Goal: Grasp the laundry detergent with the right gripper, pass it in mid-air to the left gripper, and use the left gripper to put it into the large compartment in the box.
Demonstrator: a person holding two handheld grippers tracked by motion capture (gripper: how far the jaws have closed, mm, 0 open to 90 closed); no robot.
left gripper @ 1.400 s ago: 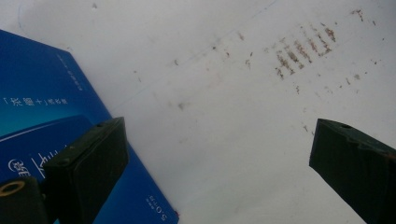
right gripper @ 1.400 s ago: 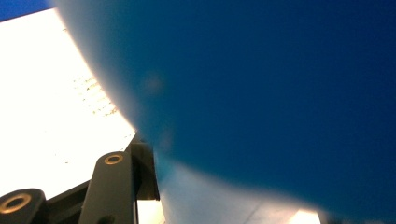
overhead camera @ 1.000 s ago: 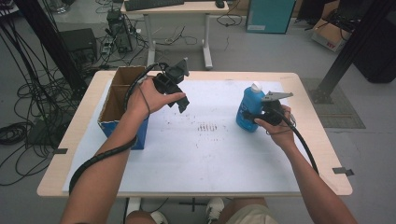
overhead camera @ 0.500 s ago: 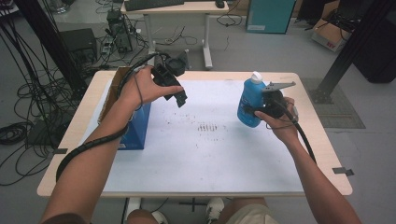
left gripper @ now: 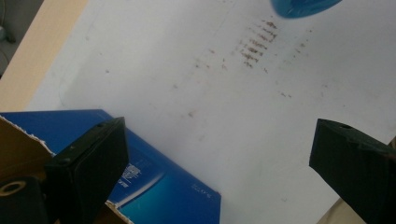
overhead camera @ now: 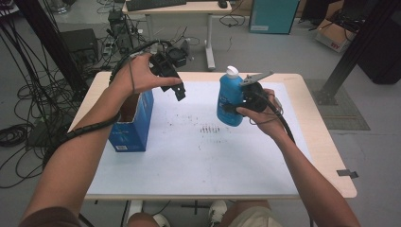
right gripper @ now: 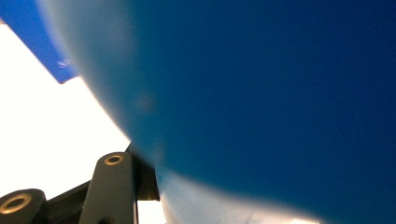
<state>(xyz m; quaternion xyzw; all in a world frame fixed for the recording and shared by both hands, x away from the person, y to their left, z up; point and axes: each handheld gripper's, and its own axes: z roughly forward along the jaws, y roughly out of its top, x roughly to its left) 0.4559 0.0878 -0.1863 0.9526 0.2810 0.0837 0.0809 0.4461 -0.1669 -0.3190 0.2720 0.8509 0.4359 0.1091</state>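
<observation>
Standing at the left edge of the white-covered table (overhead camera: 198, 165), the blue cardboard box (overhead camera: 135, 127) has its top flaps open and its mouth facing up, which in my judgement makes it the place meant to take the bottle. White print runs along its side near the bottom, too small to read in the high view and too blurred in the left gripper view (left gripper: 154, 186).

Above the box's far corner hangs the left tool (overhead camera: 178, 91), its jaws wide apart with nothing between them; it looks to be waiting clear of the opening, perhaps ready to steady the box or a flap.

Faint brown specks mark the sheet (overhead camera: 208, 127) near the middle of the table.

To the right, the right tool (overhead camera: 235, 108) is clamped on the blue bottle (overhead camera: 231, 99), gripping its body from the side. The bottle is upright with its white cap (overhead camera: 231, 72) on top, lifted off the table and well apart from the box. Holding it at the waist keeps it balanced for carrying across. In the right gripper view the blue wall (right gripper: 261, 93) is pressed close against the tool. No label or brand on the bottle can be read.
</observation>
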